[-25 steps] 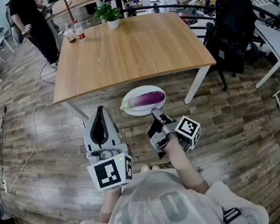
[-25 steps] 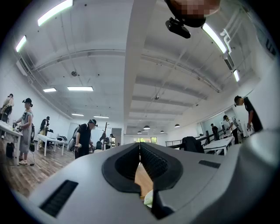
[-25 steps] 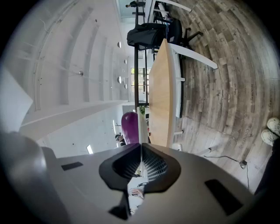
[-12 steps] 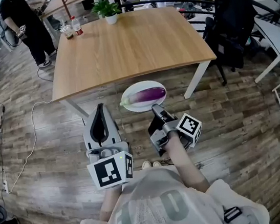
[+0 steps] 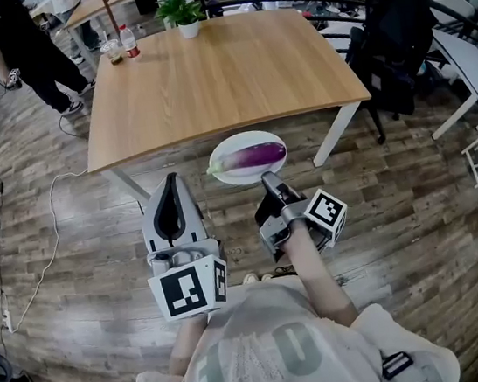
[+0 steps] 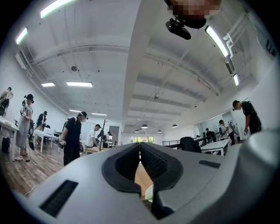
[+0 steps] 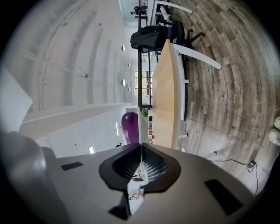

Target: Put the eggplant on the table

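A purple eggplant [image 5: 252, 155] lies on a white plate [image 5: 227, 171] that hangs in the air just in front of the wooden table [image 5: 221, 64]. My right gripper [image 5: 268, 181] is shut on the plate's near rim. In the right gripper view that rim shows as a thin white edge [image 7: 140, 131] pinched between the jaws, with the eggplant [image 7: 130, 127] beyond and the table [image 7: 164, 96] on edge. My left gripper [image 5: 168, 189] hovers to the left of the plate, shut with nothing in it [image 6: 140, 151].
A potted plant [image 5: 185, 14], a bottle and a cup [image 5: 121, 46] stand at the table's far edge. A person in black [image 5: 20, 49] stands at the back left. Black chairs [image 5: 397, 31] and a white desk [image 5: 468, 65] are on the right. A cable [image 5: 49, 221] lies on the floor.
Both grippers and the plate have stayed almost where they were. The person in black at the back has stepped further left.
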Demonstrator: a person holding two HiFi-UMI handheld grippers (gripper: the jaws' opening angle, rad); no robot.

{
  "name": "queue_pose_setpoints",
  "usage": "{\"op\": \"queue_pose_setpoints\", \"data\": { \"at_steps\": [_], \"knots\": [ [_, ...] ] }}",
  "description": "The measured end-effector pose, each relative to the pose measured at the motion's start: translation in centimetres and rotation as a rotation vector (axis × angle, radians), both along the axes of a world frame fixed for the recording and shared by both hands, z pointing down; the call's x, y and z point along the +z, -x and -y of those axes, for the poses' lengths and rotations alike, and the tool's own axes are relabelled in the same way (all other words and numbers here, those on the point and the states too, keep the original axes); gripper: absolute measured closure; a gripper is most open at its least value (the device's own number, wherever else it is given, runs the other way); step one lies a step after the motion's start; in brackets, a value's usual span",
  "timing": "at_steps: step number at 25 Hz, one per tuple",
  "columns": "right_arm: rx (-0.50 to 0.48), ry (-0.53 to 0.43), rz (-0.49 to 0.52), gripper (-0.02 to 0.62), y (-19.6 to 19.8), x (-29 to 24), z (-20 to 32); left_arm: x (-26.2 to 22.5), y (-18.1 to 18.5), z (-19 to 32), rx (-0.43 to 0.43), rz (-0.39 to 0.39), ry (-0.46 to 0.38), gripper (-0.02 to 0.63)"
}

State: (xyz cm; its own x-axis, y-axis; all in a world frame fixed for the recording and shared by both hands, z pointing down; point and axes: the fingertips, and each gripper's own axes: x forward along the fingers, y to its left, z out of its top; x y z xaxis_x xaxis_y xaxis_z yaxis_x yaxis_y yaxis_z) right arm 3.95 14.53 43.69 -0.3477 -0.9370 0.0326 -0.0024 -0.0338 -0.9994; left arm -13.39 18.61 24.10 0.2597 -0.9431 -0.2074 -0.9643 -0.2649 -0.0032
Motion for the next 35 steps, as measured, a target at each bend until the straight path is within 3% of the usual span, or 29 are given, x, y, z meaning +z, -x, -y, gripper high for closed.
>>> {"op": "queue_pose_setpoints", "data": {
  "at_steps": [13,21,28,35],
  "knots": [
    [0.019,0.025,0.020,0.569,1.8,0.0,1.9,0.0,2.1,3.2,0.012,0.000,0.028,0.597],
    [0.037,0.022,0.010,0.569,0.3,0.0,5.0,0.0,1.0,7.1,0.031,0.006,0.017,0.597],
    [0.024,-0.038,0.015,0.569,-0.7,0.9,7.4,1.5,0.1,7.8,0.007,0.022,-0.022,0.597],
    [-0.023,-0.022,-0.012,0.569,-1.8,0.1,15.4,1.4,-0.2,16.2,-0.068,0.023,0.017,0.597]
  ]
}}
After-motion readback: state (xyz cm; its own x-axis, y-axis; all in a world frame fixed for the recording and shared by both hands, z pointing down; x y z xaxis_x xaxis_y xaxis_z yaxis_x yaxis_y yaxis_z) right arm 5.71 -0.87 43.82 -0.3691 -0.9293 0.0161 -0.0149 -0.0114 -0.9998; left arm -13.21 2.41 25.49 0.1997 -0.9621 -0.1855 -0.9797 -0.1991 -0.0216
